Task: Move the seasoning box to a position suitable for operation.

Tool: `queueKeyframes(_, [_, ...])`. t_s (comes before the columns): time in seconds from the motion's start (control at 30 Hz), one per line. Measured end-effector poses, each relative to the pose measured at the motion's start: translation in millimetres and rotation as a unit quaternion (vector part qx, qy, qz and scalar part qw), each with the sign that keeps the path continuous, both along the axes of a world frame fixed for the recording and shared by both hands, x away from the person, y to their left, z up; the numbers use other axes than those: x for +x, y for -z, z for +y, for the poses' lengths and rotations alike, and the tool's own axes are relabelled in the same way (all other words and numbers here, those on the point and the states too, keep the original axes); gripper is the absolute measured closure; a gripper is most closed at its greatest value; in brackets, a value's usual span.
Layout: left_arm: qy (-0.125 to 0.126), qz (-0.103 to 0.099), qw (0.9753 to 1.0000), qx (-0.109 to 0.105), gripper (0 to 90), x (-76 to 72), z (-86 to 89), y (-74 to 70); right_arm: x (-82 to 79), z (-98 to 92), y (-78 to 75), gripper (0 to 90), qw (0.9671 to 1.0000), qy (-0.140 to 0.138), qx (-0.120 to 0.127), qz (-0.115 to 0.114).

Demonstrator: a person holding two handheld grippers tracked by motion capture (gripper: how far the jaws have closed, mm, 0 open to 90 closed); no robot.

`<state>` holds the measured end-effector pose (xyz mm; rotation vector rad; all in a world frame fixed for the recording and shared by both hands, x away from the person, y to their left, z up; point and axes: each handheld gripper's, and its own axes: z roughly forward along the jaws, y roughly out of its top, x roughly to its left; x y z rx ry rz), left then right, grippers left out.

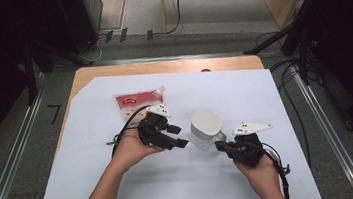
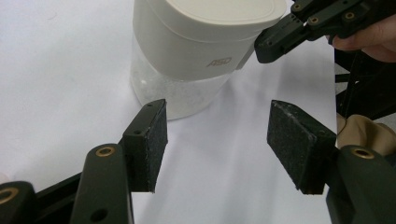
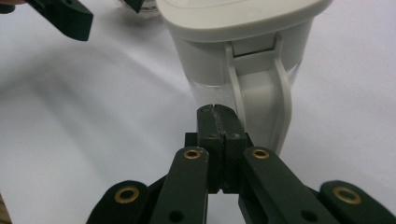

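A white jug point(image 1: 206, 126) with an off-white lid, clear lower body and side handle point(image 3: 281, 93) stands upright in the middle of the white sheet. My left gripper point(image 1: 178, 136) is just left of it, open, with its pads point(image 2: 154, 140) apart and nothing between them; the jug point(image 2: 196, 46) is a short way ahead. My right gripper point(image 1: 219, 146) is at the jug's near right. It is shut and empty, with its tip point(image 3: 217, 109) close beside the handle and low on the jug point(image 3: 243, 37). The right gripper point(image 2: 280, 39) reaches the lid's edge in the left gripper view.
A red and white pouch point(image 1: 137, 101) lies flat behind the left hand. The white sheet point(image 1: 244, 92) covers most of the wooden table point(image 1: 111, 70). Dark stands and cables ring the table on the floor.
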<state>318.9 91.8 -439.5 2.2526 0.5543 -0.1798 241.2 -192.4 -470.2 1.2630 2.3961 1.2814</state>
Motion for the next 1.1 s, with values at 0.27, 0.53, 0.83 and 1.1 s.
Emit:
queueKeyframes(0.27, [-0.002,-0.005,1.0,-0.003,39.1,-1.0,-0.4,0.0,7.6,-11.2,1.4,90.0,0.9998,0.019,0.002,0.003])
queueKeyframes(0.53, [-0.004,-0.007,1.0,0.002,38.9,-2.5,-1.7,0.1,22.6,-26.2,4.7,90.0,0.9995,0.032,0.005,0.005])
queueKeyframes(0.83, [-0.006,-0.012,0.9999,0.004,38.3,-5.1,-2.4,-0.1,37.2,-33.3,3.8,89.9,0.9994,0.033,0.005,0.009])
queueKeyframes(1.1, [-0.011,-0.014,0.9998,0.002,36.0,-7.3,-7.1,-0.5,45.5,-37.4,3.3,89.9,0.9991,0.04,0.004,0.01])
